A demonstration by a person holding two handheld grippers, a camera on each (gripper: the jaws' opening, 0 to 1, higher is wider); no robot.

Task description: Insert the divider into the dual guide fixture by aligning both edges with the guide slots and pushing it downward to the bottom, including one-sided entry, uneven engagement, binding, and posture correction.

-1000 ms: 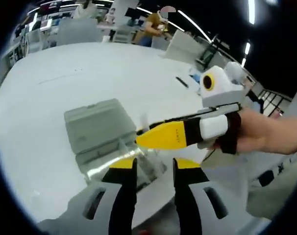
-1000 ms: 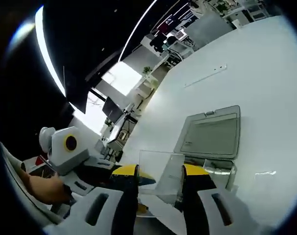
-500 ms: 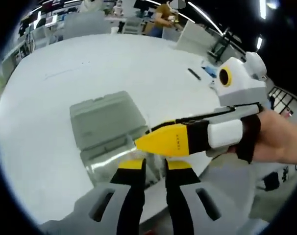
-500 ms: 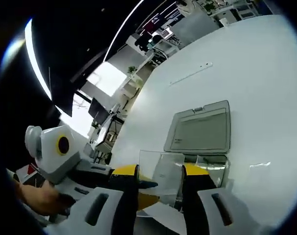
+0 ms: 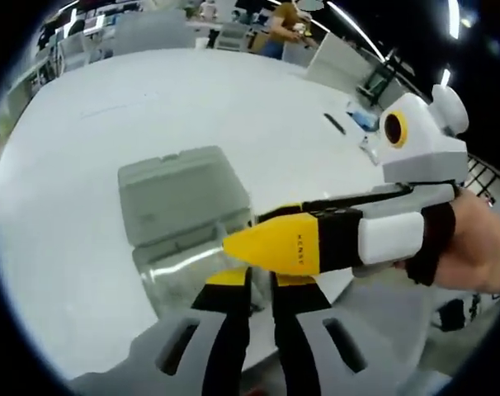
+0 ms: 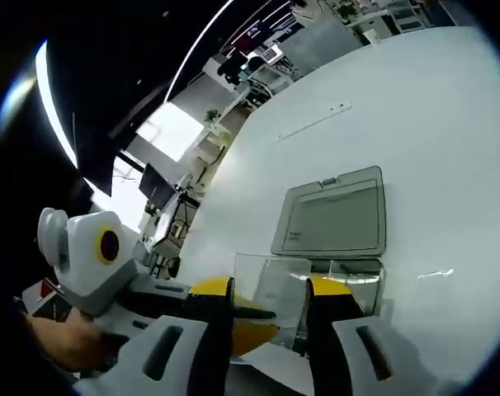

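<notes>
Left hand-held gripper (image 5: 261, 280) narrowed; right hand-held gripper (image 5: 258, 244) crosses above.

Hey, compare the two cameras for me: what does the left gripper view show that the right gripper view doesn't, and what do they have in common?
Left gripper view: the hand holding the right gripper, a dark pen-like object on the table, and a person far behind.

Right gripper view: the clear divider spanning the right gripper's own jaws, a pale strip on the table, and bright windows.

Both: the white table, the grey lid lying open, the clear fixture beside it, and the left gripper.
</notes>
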